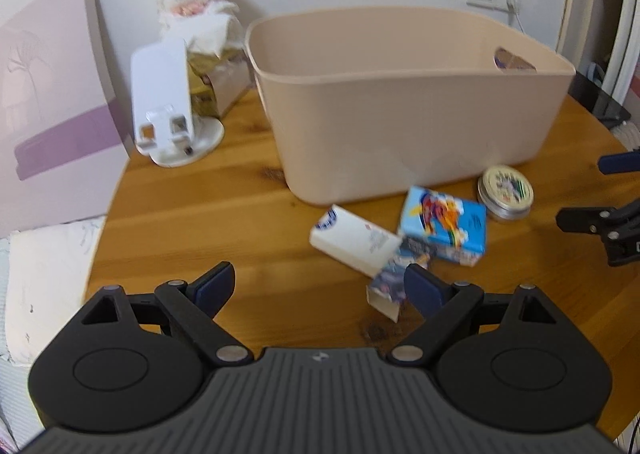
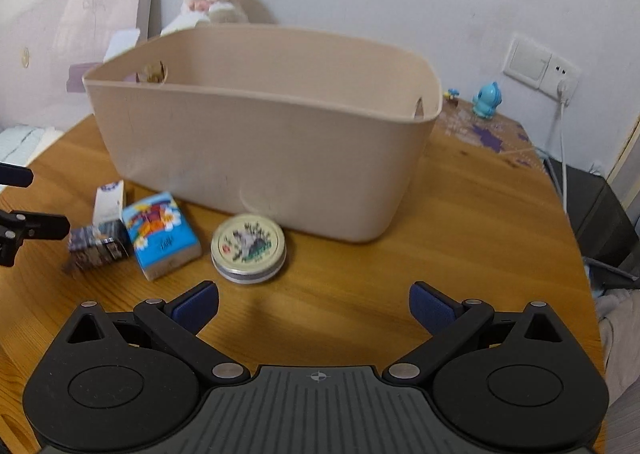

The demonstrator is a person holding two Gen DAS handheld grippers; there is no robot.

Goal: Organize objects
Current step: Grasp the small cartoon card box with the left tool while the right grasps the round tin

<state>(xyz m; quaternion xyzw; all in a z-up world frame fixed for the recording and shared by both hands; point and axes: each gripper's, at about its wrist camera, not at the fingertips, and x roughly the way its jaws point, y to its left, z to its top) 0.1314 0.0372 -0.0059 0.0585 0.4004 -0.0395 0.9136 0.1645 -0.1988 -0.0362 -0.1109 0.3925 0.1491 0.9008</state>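
Left wrist view: left gripper (image 1: 319,285) hangs with fingers spread wide, holding nothing, right finger just in front of the dark carton (image 1: 390,286). That carton is small cardboard, likely light and crushable, so pinch it across the flat sides. Just beyond lie the white box (image 1: 354,240) and blue box (image 1: 444,224), touching in a cluster; both probably light and stiff enough to grip on their long faces. Right wrist view: right gripper (image 2: 314,304) is wide open too, empty, above bare tabletop (image 2: 460,214), with the tin (image 2: 249,248) just ahead. Metal, smooth, maybe slippery; take it across the rim. Farther back stands the bin (image 2: 256,158), where these likely go.
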